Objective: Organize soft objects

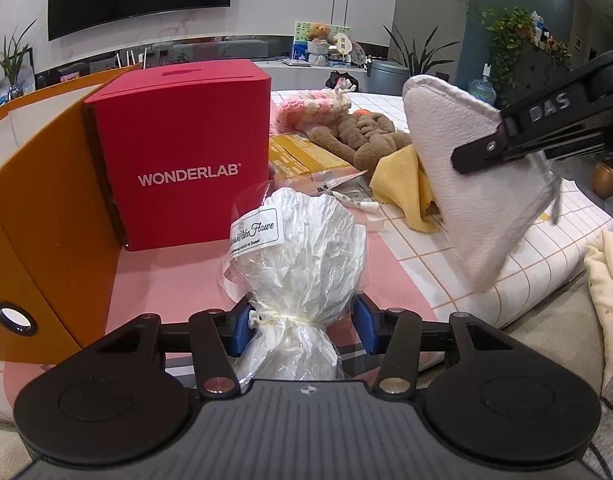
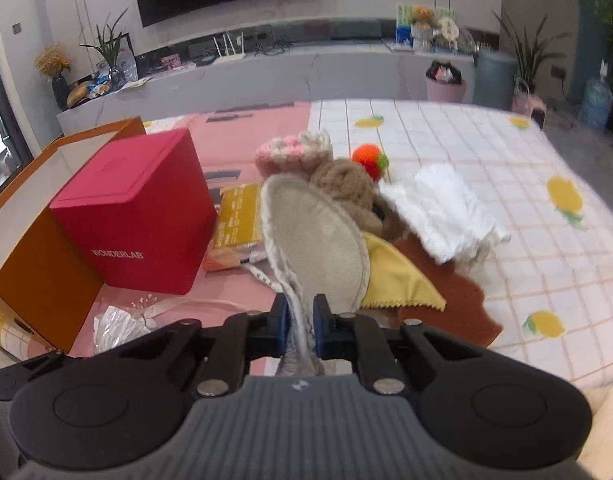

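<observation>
The grey fleece insole (image 2: pixel 318 236) hangs in the air above the bed, gripped at its heel end by the right gripper (image 2: pixel 299 322), whose blue pads are pressed close together on the stitched edge. In the left wrist view the same insole (image 1: pixel 462 168) shows as a pale, fuzzy wedge tilted toward the right, with the black fingers of the right gripper (image 1: pixel 494 148) clamped on its edge.

The left gripper (image 1: pixel 304 322) holds a cellophane-wrapped bundle of white paper (image 1: pixel 302 252), tied with a thin cord; its blue pads pinch the bundle at about the tie, and a printed label faces the camera. The bundle stands upright in front of a red box (image 1: pixel 182 152) marked WONDERLAB, which sits on the pink part of the bedspread (image 2: pixel 234 292), just beside an orange box (image 1: pixel 38 216).

Behind the insole, in the right wrist view, lie the other soft things in a loose pile: a yellow cloth (image 2: pixel 398 276) over a rust-brown cloth (image 2: pixel 450 300), a brown plush toy (image 2: pixel 346 184), a pink and cream knitted piece (image 2: pixel 290 152), an orange crocheted ball (image 2: pixel 368 158) with a green tuft, and a folded white towel (image 2: pixel 446 212). A flat yellow packet (image 2: pixel 238 216) lies between the red box and the plush toy. The white half of the bedspread carries a grid and lemon print.
</observation>
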A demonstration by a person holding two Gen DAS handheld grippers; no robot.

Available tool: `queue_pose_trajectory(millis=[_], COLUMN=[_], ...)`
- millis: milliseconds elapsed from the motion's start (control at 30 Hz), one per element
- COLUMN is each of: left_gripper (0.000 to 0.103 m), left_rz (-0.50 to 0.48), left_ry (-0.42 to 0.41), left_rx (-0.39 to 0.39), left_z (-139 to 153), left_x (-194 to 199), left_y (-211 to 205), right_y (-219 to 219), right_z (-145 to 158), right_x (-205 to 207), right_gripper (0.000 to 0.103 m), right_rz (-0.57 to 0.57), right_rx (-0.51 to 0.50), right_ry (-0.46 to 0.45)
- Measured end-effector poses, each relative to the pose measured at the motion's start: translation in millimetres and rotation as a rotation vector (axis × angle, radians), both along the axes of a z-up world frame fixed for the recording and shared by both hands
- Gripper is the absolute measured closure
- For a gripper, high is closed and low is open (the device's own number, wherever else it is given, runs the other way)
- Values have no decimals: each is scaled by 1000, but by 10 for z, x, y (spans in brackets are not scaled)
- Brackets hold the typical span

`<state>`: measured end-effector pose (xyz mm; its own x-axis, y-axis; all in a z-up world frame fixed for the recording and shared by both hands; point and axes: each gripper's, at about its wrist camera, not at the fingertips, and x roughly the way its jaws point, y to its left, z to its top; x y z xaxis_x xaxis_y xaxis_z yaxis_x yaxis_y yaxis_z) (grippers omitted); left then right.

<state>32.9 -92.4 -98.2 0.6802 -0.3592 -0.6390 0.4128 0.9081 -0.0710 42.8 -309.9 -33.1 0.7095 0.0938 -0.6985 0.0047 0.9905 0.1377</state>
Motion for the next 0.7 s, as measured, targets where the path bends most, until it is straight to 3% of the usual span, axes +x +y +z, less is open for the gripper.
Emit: queue_pose_trajectory(millis=[367, 433, 567, 633, 700], left_gripper=[47, 47, 47, 47, 47], left_rz=[59, 60, 67, 77, 88], left_ry=[-69, -81, -90, -88, -79], left_rx=[-40, -56, -43, -32, -32], left_z=[284, 349, 380, 371, 373], left_x=[-108, -125, -146, -149, -130], left_y=[102, 113, 112, 118, 132], right_y=[96, 124, 188, 220, 245], right_z=[336, 403, 414, 345, 251], right_x=[-260, -319, -360, -356, -340], right_gripper=[95, 102, 100, 84, 4], right_rz=[42, 56, 80, 93, 98], right_rx=[-29, -27, -65, -93, -124], right_ry=[-86, -112, -107, -70, -40])
